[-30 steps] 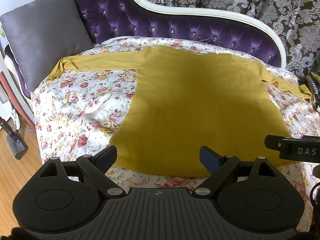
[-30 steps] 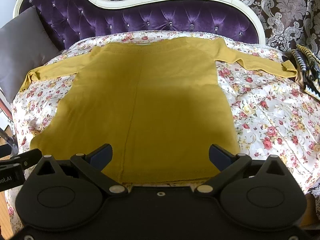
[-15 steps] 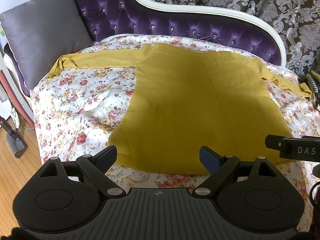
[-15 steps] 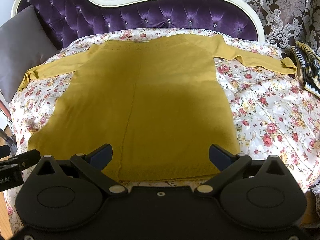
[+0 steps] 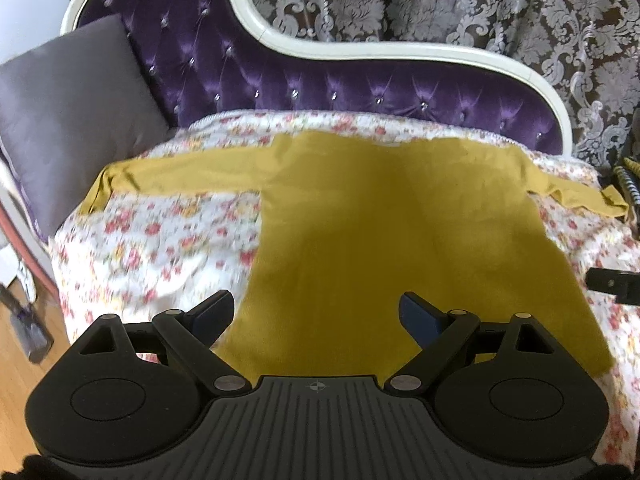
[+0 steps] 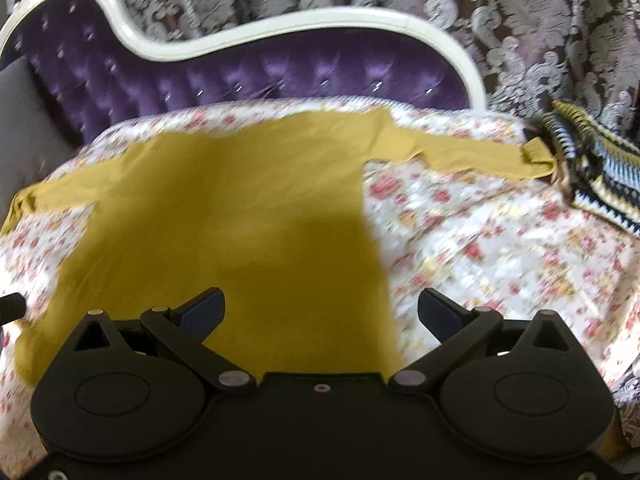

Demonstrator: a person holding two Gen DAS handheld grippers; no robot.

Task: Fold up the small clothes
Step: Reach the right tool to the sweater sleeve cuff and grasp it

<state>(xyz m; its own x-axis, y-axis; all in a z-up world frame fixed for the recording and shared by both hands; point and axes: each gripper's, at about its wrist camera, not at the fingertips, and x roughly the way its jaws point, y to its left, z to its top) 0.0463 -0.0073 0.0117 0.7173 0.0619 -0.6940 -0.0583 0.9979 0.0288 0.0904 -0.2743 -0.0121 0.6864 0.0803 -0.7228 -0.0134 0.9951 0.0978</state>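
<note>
A mustard-yellow long-sleeved top lies flat on a floral bedspread, sleeves spread out to both sides, hem nearest me. It also shows in the right wrist view. My left gripper is open and empty, over the hem's left part. My right gripper is open and empty, over the hem's right corner. The tip of the right gripper shows at the right edge of the left wrist view.
A purple tufted headboard with a white frame stands behind the bed. A grey pillow leans at the left. A striped crochet piece lies at the right by the sleeve cuff. Wooden floor shows at the left.
Both grippers have moved forward over the hem and tilted up, so more of the headboard and curtain shows. The right gripper has shifted to the right. Both stay open; the top has not moved.
</note>
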